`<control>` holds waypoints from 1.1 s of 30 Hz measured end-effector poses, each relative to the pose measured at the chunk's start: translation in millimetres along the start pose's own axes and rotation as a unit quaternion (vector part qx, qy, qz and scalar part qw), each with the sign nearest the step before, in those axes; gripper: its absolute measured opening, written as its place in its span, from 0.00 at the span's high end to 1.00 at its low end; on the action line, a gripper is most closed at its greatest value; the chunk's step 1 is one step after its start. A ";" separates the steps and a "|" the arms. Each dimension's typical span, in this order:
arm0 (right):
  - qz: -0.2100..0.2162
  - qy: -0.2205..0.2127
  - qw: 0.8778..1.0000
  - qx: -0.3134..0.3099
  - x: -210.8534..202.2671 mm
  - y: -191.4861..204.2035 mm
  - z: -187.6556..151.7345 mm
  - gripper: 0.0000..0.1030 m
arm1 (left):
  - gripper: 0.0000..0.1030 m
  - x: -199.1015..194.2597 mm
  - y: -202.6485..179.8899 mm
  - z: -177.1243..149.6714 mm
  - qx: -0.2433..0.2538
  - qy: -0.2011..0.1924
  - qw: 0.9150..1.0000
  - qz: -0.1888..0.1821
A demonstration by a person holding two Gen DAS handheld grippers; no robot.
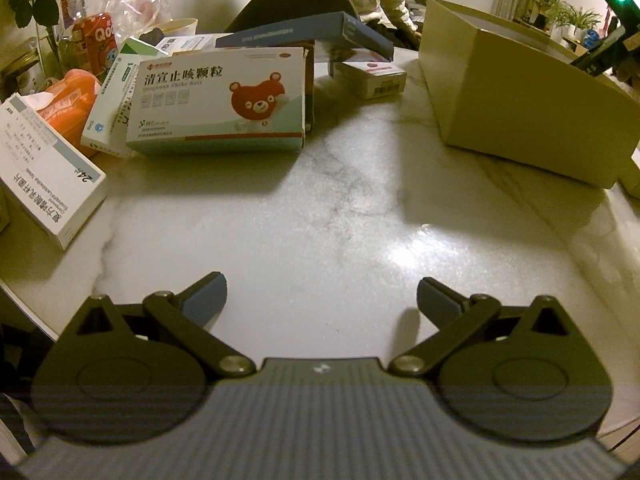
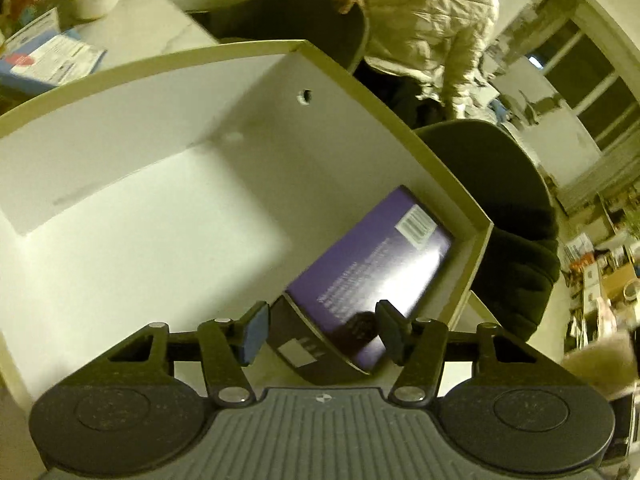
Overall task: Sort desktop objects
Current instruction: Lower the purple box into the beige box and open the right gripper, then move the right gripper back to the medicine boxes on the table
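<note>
My right gripper (image 2: 322, 320) reaches down into a tan cardboard carton (image 2: 160, 64) with a white inside. Its pads sit against both sides of the near end of a purple box (image 2: 376, 256), which has a barcode label. That box tilts toward the carton's right wall. In the left wrist view, the carton (image 1: 520, 112) stands at the right of the marble table (image 1: 320, 220). My left gripper (image 1: 320, 284) hovers over bare marble, open and holding nothing. Medicine boxes lie beyond it: a bear-printed box (image 1: 220, 100), a white box (image 1: 48, 176) at the left and a blue box (image 1: 312, 34).
A small white box (image 1: 370, 78), a green-and-white box (image 1: 108, 108), an orange tissue pack (image 1: 72, 100) and bottles (image 1: 92, 8) crowd the table's far left. A person in a pale jacket (image 2: 432, 20) sits behind the table. Dark chairs (image 2: 500, 200) stand beside the carton.
</note>
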State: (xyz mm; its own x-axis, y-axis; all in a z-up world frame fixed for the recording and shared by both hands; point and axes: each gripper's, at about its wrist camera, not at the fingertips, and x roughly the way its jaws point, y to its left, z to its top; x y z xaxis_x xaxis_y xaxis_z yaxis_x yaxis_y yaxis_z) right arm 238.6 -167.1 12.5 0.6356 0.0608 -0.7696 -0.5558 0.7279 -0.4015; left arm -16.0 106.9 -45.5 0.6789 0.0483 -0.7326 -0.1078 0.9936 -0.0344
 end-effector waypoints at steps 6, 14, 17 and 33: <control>0.002 -0.016 0.999 0.035 0.9 -8.2 -3.9 0.42 | 0.00 0.3 1.4 1.3 -0.003 0.001 1.000 -0.002; -0.011 -0.024 0.998 0.057 4.7 -6.3 -3.6 0.39 | 0.00 -1.2 8.5 1.8 -0.017 0.000 1.000 0.001; -0.018 -0.027 0.997 0.066 5.5 -4.2 -4.8 0.37 | 0.00 -4.3 13.9 1.9 -0.022 -0.004 1.000 0.005; 0.040 -0.067 0.982 0.172 -35.1 -4.6 -21.0 0.21 | 0.00 -21.5 76.5 13.1 -0.084 -0.033 0.994 0.064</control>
State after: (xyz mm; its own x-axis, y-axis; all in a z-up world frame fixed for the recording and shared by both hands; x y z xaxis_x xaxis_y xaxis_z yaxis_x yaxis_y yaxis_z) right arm 207.6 -186.9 31.0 0.6744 0.2005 -0.7106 -0.4082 0.9032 -0.1325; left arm -29.4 183.3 -23.5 0.6978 0.1848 -0.6920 -0.3117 0.9482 -0.0611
